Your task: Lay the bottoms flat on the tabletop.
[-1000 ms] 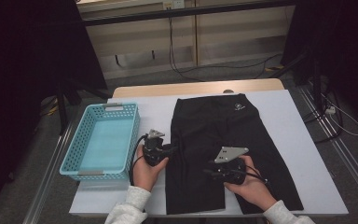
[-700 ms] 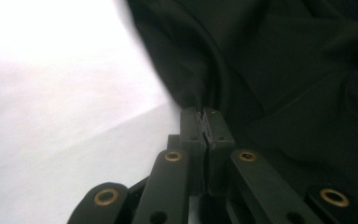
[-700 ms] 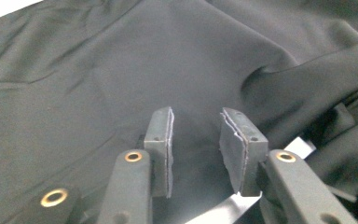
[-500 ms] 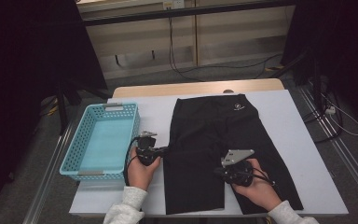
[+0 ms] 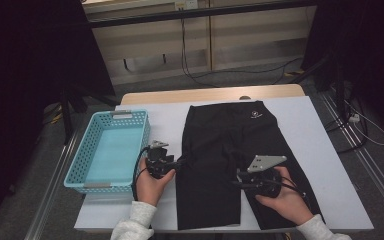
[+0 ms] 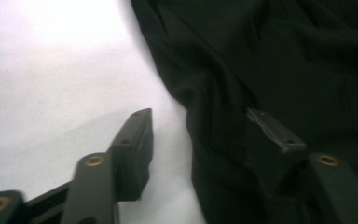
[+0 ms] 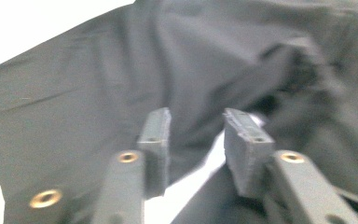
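A pair of black shorts (image 5: 230, 145) lies flat on the white table (image 5: 315, 150), waistband far, legs toward me. My left gripper (image 5: 174, 164) sits at the shorts' left edge. In the left gripper view its jaws (image 6: 198, 116) have just been opening and stand open: one over bare table, the other over the fabric (image 6: 270, 60), with the hem edge loose between them. My right gripper (image 5: 236, 181) is over the inner side of the right leg. Its jaws (image 7: 198, 114) have also just been opening and stand apart above the wrinkled cloth (image 7: 98, 84), pinching nothing.
A light blue plastic basket (image 5: 82, 165) stands on the table's left part, just left of my left hand. Bare white table lies to the right of the shorts. A wooden strip (image 5: 210, 94) borders the far edge; cables (image 5: 365, 125) run on the floor beyond.
My right hand has shifted a little to the right over the shorts' leg. The left hand has stayed at the shorts' left edge.
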`<state>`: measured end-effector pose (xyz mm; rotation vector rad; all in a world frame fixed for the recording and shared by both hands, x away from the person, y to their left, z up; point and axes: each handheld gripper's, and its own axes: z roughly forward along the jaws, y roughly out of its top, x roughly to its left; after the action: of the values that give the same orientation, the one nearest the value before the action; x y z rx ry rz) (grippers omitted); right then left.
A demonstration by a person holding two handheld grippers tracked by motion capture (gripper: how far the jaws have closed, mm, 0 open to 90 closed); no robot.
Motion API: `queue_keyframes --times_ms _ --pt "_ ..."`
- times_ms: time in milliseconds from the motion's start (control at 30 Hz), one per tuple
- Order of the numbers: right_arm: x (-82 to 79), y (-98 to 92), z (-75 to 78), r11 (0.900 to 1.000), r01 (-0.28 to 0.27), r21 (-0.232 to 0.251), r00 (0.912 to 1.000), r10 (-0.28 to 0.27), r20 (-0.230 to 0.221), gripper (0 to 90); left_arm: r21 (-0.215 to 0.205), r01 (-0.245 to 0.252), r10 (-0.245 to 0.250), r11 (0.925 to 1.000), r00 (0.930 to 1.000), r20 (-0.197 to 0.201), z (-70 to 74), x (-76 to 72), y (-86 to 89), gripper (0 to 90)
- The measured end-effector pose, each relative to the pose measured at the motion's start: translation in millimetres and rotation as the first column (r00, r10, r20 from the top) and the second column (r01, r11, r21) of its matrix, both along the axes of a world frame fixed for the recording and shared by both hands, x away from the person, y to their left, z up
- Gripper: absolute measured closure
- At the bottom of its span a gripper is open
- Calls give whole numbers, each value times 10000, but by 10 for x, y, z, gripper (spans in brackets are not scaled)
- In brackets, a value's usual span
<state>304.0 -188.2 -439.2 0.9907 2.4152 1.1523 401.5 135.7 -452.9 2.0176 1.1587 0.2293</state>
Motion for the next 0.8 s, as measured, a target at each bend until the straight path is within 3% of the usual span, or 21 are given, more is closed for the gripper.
queue_keyframes --times_ms 167,300,433,800 --pt "82 -280 29 9938 1105 -113 9936 -1102 264 495 65 207 -207 9998 9997 -99 7 -9 -47 280" --pt "143 -368 -10 9864 1641 -57 9861 -1639 292 395 88 117 -116 9999 9998 -130 22 -22 -22 211" --pt "177 -354 -25 9846 1749 60 9842 -1750 277 344 127 146 -142 9998 9994 -316 18 -34 -8 168" --pt "253 -283 -18 9813 1919 138 9804 -1923 428 244 1 557 -557 9984 9981 -281 29 -106 5 102"
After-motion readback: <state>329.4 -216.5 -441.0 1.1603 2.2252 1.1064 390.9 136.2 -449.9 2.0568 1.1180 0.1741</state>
